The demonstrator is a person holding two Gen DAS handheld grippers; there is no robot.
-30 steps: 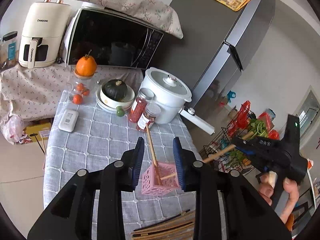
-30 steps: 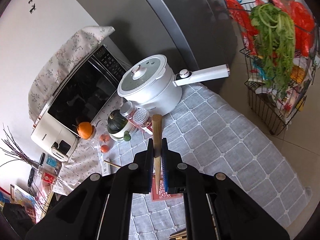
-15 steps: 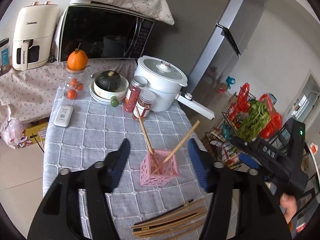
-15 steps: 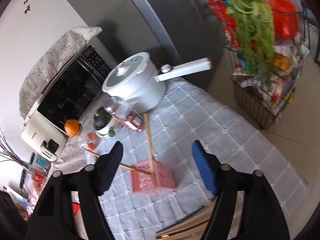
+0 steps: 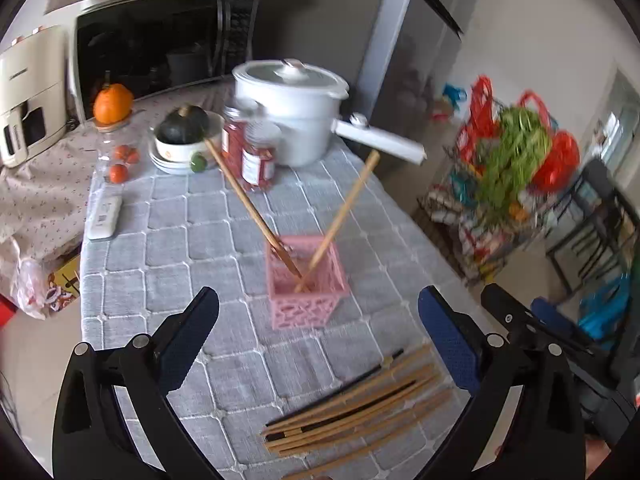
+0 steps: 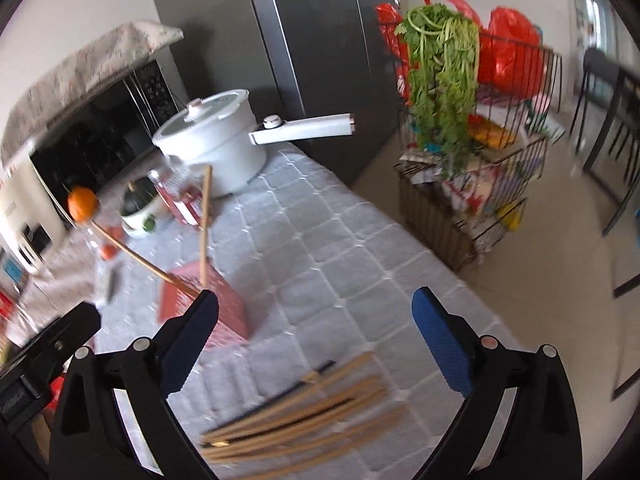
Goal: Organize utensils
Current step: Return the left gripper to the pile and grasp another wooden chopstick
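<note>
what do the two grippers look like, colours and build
Both the left gripper and the right gripper look alike: glossy black plastic frames with silver rivets and textured blue pads on the fingers. No cables or sleeves show.

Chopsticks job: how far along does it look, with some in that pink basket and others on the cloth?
Early on. Two chopsticks already stand crossed in the pink basket. Nothing is in hand: the left tool and right tool both hang open and empty. Left to do: the pile of chopsticks lying on the grey tablecloth in front of the basket, several wooden and at least one dark.
</note>
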